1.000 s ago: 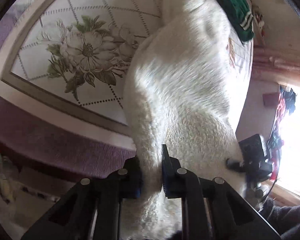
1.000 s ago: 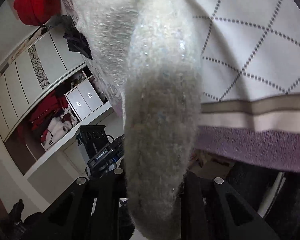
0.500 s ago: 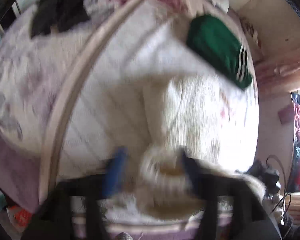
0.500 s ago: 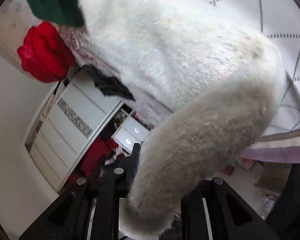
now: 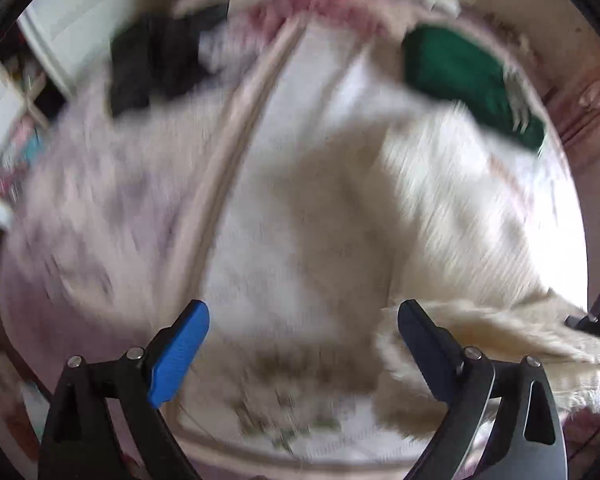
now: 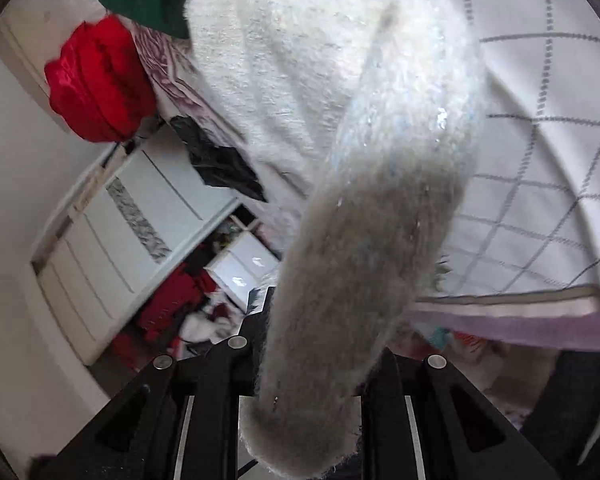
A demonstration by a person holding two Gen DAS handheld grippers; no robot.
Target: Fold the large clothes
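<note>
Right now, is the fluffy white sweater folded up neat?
No. The fluffy white sweater lies rumpled on the bed, one end held up.

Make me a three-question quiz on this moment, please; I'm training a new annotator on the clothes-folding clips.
1. True or false: the right gripper is clamped on the fluffy white knitted garment.
2. Which gripper has nothing between its pads? A) left B) right C) neither
3. Fill in: on the quilted white bedspread with the grey diamond pattern, the folded garment with white stripes beyond the fluffy one is ____ in colour.

Key: 1 true. 2 A: the left gripper has its jaws opening, the blue pad clear of the fabric. 3 green.
</note>
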